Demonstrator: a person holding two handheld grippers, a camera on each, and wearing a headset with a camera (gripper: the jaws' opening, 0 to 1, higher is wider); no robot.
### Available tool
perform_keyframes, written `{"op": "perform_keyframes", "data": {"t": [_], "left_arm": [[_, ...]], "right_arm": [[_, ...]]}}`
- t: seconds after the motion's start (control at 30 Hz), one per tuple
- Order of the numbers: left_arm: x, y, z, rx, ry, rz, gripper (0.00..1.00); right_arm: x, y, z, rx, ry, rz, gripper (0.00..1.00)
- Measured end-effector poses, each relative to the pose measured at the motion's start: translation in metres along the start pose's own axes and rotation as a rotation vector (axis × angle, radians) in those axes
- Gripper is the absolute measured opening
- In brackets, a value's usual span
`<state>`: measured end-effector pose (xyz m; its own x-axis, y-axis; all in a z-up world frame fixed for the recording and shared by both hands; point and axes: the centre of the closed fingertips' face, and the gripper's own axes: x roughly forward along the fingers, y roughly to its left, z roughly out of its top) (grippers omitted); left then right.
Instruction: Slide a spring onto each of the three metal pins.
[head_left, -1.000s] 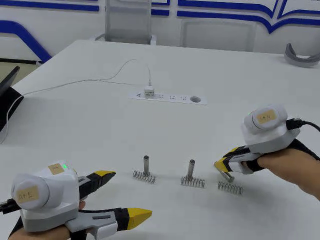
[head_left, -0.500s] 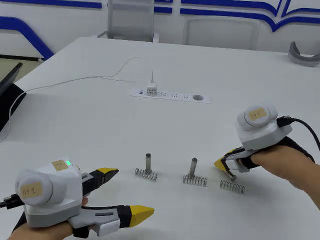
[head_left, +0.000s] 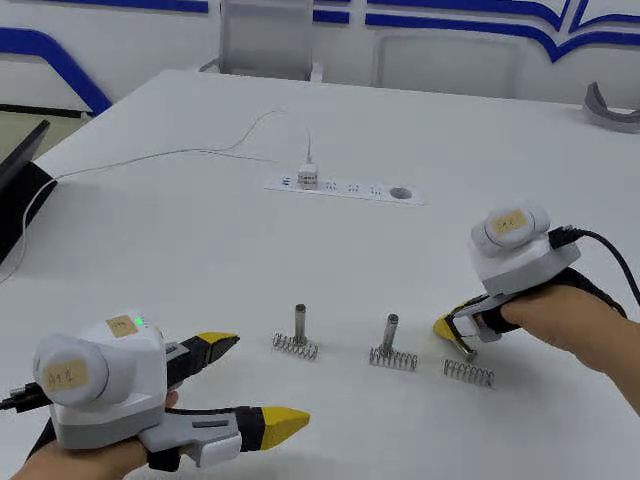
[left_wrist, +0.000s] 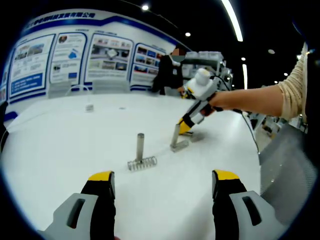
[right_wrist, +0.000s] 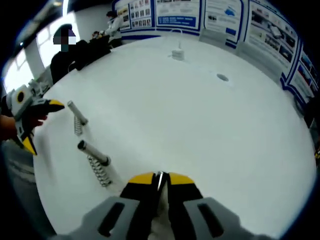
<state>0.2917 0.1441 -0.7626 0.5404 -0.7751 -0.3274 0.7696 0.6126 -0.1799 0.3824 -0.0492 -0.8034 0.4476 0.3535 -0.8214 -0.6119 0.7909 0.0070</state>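
Yellow paper stickers sit on both white claw tools, but the writing on them is too small to read. The left claw has yellow tips. Its two halves are wide apart and hold nothing. It hangs low by the near edge of the white worktop and points right.

The right claw is pinched together on a thin silver metal pin, which slants down. A hand reaches in from the right to hold that tool. A small wire spring lies just beside the slanted pin.

Along the near edge, a left upright pin and a middle upright pin stand. A left spring and a middle spring lie at their feet.
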Motion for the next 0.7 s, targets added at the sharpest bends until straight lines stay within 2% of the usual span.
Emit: {"op": "perform_keyframes", "data": {"t": [0.23,0.33,0.7], "left_arm": [[-0.0003,0.0014,0.0001,-0.001,0.000,0.002,0.81],[-0.0006,0.0012,0.0011,-0.002,-0.001,0.003,0.80],[-0.0005,0.0006,0.0012,0.000,0.001,0.002,0.80]], "right_arm": [[0.0009,0.0008,0.0004,-0.035,0.036,0.002,0.10],[0.0011,0.0005,0.0007,-0.093,0.054,-0.001,0.10],[0.0040,0.0001,0.0008,-0.111,0.118,0.004,0.10]]}}
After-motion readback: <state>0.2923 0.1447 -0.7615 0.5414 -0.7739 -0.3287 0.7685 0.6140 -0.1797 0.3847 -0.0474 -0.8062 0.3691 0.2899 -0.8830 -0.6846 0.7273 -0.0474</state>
